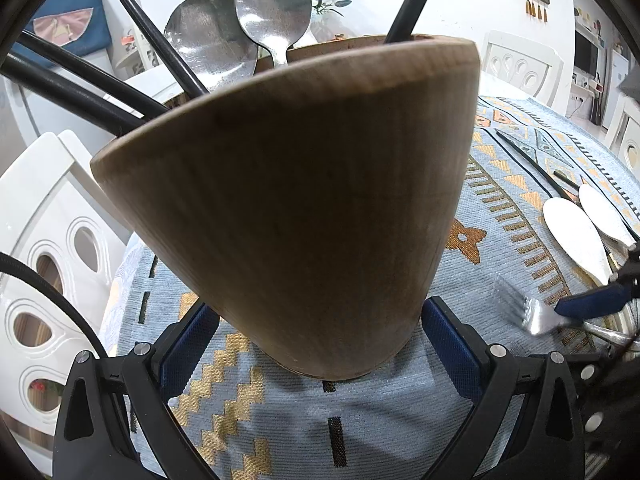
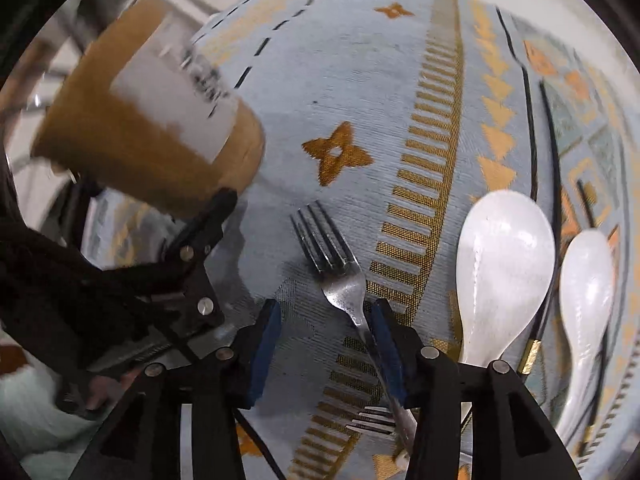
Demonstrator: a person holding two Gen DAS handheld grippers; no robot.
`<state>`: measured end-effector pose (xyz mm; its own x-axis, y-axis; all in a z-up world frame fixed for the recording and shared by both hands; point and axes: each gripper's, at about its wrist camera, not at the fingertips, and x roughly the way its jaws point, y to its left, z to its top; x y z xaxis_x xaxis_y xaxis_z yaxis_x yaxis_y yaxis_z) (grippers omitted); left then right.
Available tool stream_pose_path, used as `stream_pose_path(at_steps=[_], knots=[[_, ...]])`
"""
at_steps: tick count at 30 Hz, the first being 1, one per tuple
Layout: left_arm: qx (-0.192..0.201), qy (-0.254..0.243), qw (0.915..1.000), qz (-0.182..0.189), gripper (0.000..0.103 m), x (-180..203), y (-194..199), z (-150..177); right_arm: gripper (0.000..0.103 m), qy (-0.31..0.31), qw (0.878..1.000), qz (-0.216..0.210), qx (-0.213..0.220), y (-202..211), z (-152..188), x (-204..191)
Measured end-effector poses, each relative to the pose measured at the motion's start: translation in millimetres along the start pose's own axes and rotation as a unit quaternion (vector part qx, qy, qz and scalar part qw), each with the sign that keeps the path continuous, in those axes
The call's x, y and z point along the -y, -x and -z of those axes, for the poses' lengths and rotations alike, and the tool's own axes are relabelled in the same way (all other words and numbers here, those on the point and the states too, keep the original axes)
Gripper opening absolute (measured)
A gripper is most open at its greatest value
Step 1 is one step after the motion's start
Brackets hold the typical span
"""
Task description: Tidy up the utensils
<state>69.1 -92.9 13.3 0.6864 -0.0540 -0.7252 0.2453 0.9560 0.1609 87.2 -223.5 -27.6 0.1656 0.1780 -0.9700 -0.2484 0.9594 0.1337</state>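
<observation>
My left gripper [image 1: 318, 308] is shut on the base of a brown wooden utensil holder [image 1: 300, 200], which tilts away from me above the tablecloth. Two metal spoons [image 1: 276, 12] and several black chopsticks [image 1: 152, 32] stick out of its top. In the right wrist view my right gripper [image 2: 325, 308] points down at the table and stands open around a metal fork [image 2: 332, 264] lying flat. The fork's neck rests against the right pad while the left pad stands clear of it. The holder [image 2: 140, 128] shows blurred at upper left.
Two white spoons [image 2: 500, 264] lie to the right of the fork, over black chopsticks [image 2: 532, 120]. A second fork [image 2: 372, 420] lies under the right fingers. A blue and gold patterned tablecloth [image 2: 340, 80] covers the table. White chairs [image 1: 52, 220] stand around it.
</observation>
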Motion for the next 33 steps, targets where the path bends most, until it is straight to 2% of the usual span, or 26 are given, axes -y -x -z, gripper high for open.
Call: stream_pose_path(at_steps=[1, 3, 4, 5, 8, 12, 18, 20, 25, 29, 33], knots=[[0.000, 0.000, 1.0000, 0.000, 0.102, 0.3, 0.2, -0.1, 0.042, 0.018, 0.999, 0.024, 0.011, -0.5, 4.3, -8.6], [0.000, 0.000, 1.0000, 0.000, 0.102, 0.9, 0.5, -0.2, 0.021, 0.047, 0.997, 0.047, 0.032, 1.0, 10.9, -22.4], [0.000, 0.000, 1.0000, 0.000, 0.102, 0.8, 0.3, -0.3, 0.018, 0.048, 0.997, 0.048, 0.039, 2.8, 12.3, -24.4], [0.000, 0.000, 1.0000, 0.001, 0.102, 0.9, 0.4, -0.2, 0.010, 0.041, 0.997, 0.042, 0.044, 6.3, 15.0, -23.0], [0.000, 0.000, 1.0000, 0.001, 0.102, 0.7, 0.4, -0.2, 0.003, -0.007, 0.997, 0.040, 0.071, 26.8, 25.3, 2.3], [0.000, 0.000, 1.0000, 0.000, 0.102, 0.7, 0.4, -0.2, 0.003, -0.098, 0.991, 0.000, 0.096, 44.4, 21.1, 43.5], [0.000, 0.000, 1.0000, 0.000, 0.102, 1.0, 0.5, -0.2, 0.003, -0.165, 0.979, -0.046, 0.110, 63.6, 29.3, 89.2], [0.000, 0.000, 1.0000, 0.001, 0.102, 0.5, 0.4, -0.2, 0.003, -0.173, 0.977, -0.064, 0.106, 64.1, 34.7, 95.4], [0.000, 0.000, 1.0000, 0.000, 0.102, 0.0, -0.1, -0.6, 0.003, -0.165, 0.978, -0.088, 0.090, 49.6, 17.6, 82.4], [0.000, 0.000, 1.0000, 0.000, 0.102, 0.5, 0.0, -0.6, 0.003, -0.155, 0.985, -0.048, 0.060, 37.5, 10.8, 80.4], [0.000, 0.000, 1.0000, 0.000, 0.102, 0.1, -0.1, -0.6, 0.005, -0.148, 0.984, -0.075, 0.068, 47.0, 8.4, 80.1]])
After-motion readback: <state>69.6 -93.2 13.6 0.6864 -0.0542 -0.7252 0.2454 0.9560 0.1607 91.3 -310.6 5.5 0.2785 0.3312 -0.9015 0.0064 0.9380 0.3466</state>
